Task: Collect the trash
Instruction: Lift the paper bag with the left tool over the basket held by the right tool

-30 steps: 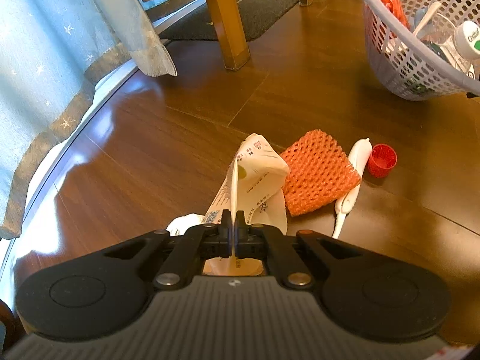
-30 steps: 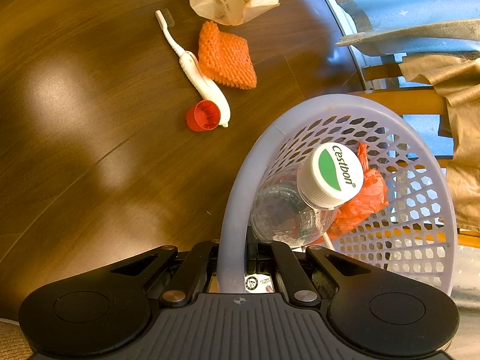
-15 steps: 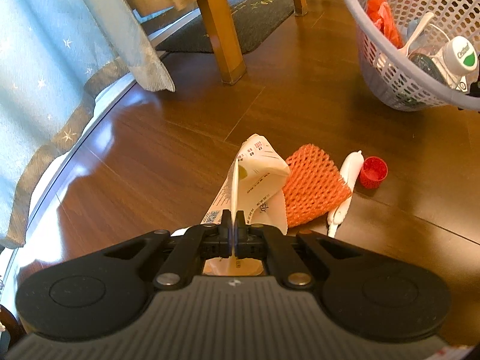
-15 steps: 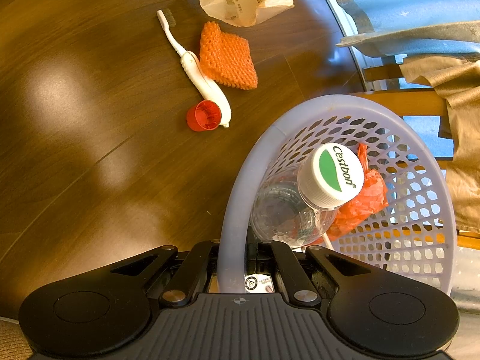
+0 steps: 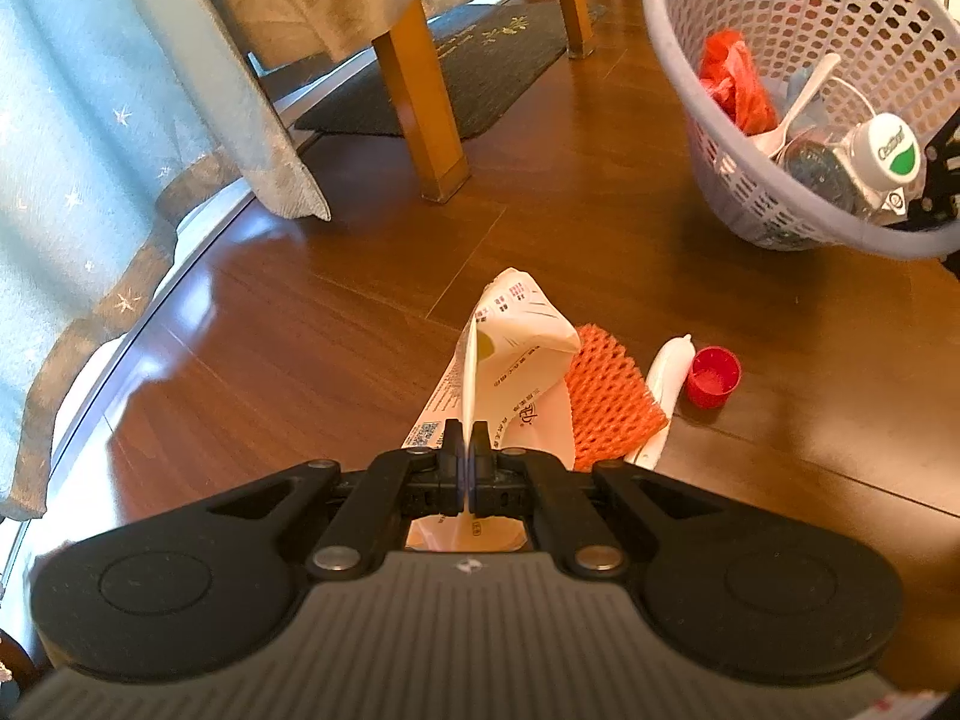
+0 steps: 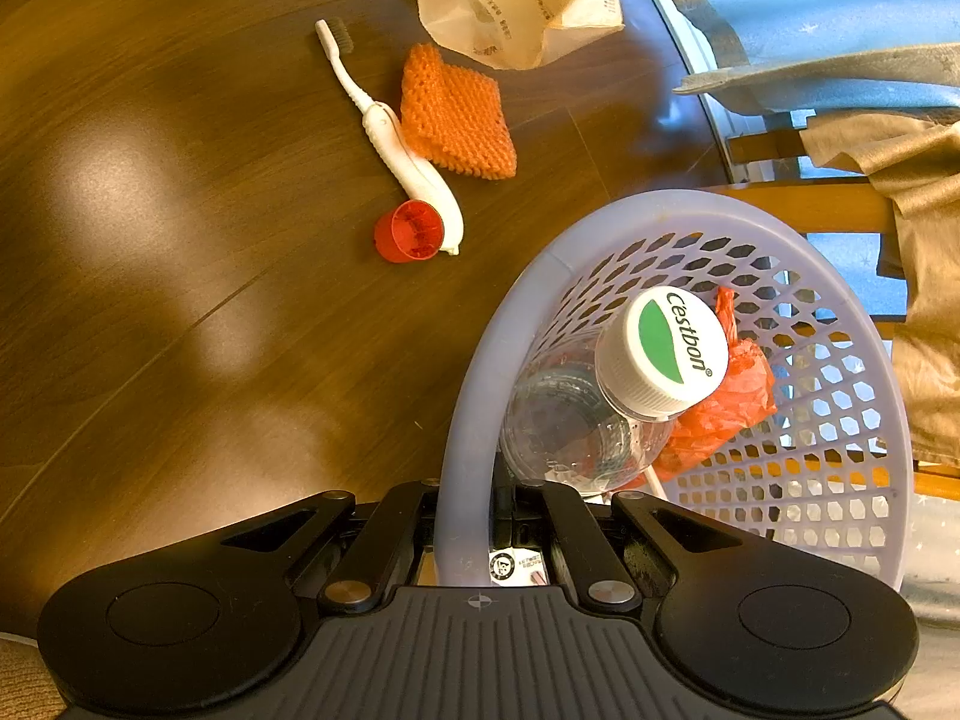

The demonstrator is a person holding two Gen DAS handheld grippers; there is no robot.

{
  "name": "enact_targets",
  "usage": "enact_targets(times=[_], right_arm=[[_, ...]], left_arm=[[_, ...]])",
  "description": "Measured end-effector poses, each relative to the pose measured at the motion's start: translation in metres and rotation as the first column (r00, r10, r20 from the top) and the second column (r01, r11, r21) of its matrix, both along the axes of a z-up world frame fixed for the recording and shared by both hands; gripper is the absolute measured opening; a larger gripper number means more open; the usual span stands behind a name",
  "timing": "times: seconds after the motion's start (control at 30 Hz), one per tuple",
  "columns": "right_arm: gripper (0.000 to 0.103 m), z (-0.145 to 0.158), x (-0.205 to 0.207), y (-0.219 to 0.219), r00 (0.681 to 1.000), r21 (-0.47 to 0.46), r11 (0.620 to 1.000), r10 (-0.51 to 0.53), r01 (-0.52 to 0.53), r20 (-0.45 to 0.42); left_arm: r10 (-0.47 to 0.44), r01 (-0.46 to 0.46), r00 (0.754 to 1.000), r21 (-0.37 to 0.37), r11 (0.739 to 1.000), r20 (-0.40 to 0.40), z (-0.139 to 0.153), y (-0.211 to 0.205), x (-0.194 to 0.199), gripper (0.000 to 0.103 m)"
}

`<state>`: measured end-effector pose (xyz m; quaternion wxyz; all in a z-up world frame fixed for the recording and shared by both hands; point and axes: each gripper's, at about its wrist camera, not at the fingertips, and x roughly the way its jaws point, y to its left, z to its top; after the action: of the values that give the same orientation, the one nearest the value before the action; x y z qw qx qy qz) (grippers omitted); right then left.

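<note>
On a dark wooden floor (image 5: 300,360), the left gripper (image 5: 465,450) has its jaws pinched together on a printed paper bag (image 5: 516,354), lifting it beside an orange foam net (image 5: 606,402). A white toothbrush (image 6: 390,132) lies touching the net, a red cap (image 6: 411,231) at its handle end. At right, the right gripper (image 6: 492,510) clamps the rim of a lavender basket (image 6: 474,396) holding a capped bottle (image 6: 606,402) and red wrapper (image 6: 720,402).
</note>
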<state>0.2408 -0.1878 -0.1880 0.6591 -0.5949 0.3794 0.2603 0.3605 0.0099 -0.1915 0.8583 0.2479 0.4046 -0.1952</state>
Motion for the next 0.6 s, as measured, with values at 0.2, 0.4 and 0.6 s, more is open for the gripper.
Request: enact_targets(times=[0.2,0.4,0.6], right_arm=[[0.000,0.000,0.000,0.000,1.000,0.000,1.000,0.000,0.000,-0.001],[0.000,-0.001,-0.001,-0.001,1.000,0.000,1.000,0.000,0.000,-0.001],[0.000,-0.001,0.000,-0.001,1.000,-0.001,1.000,0.001,-0.001,-0.001]], left_arm=[[-0.017,0.018,1.000,-0.023,1.000,0.023,0.015,-0.006,-0.003,0.000],[-0.045,0.047,0.998,-0.045,0.998,0.041,0.029,-0.018,-0.006,0.000],[-0.070,0.073,0.996,-0.060,0.996,0.047,0.039,-0.027,-0.009,0.000]])
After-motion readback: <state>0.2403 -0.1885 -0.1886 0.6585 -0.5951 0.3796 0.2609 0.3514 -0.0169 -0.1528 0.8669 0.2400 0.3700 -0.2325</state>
